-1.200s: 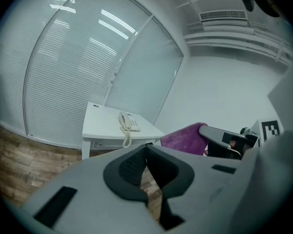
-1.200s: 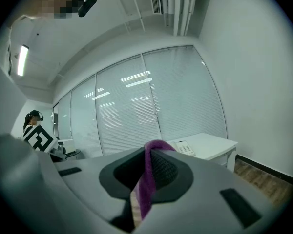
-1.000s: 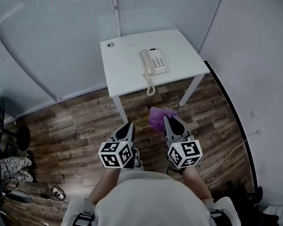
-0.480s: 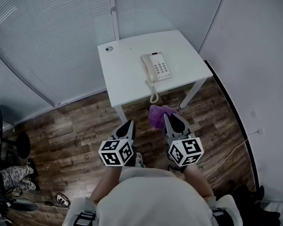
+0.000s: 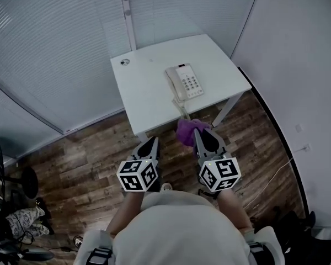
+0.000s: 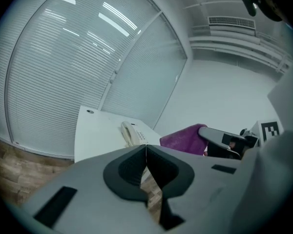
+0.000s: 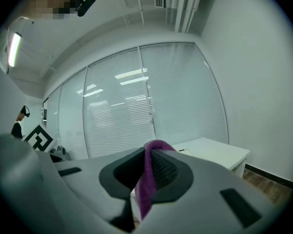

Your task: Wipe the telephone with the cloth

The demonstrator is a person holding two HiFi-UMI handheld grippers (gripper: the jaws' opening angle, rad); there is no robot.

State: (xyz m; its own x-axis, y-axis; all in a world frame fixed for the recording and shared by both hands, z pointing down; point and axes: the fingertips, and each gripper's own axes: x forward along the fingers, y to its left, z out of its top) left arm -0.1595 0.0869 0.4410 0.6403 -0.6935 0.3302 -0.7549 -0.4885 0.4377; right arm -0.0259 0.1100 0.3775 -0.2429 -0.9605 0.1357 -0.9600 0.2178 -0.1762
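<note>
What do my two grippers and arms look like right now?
Both are alike: the left gripper and right gripper have tapering grey jaws lined with black ribbed pads. Each carries a white cube printed with black square markers. No cables show on them. The person wears a pale top.

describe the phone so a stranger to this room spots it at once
Find the white table in the corner by the blinds. On its right half lies the telephone, cream with a keypad; it is the only device there, its coiled cord dangling over the near edge.
</note>
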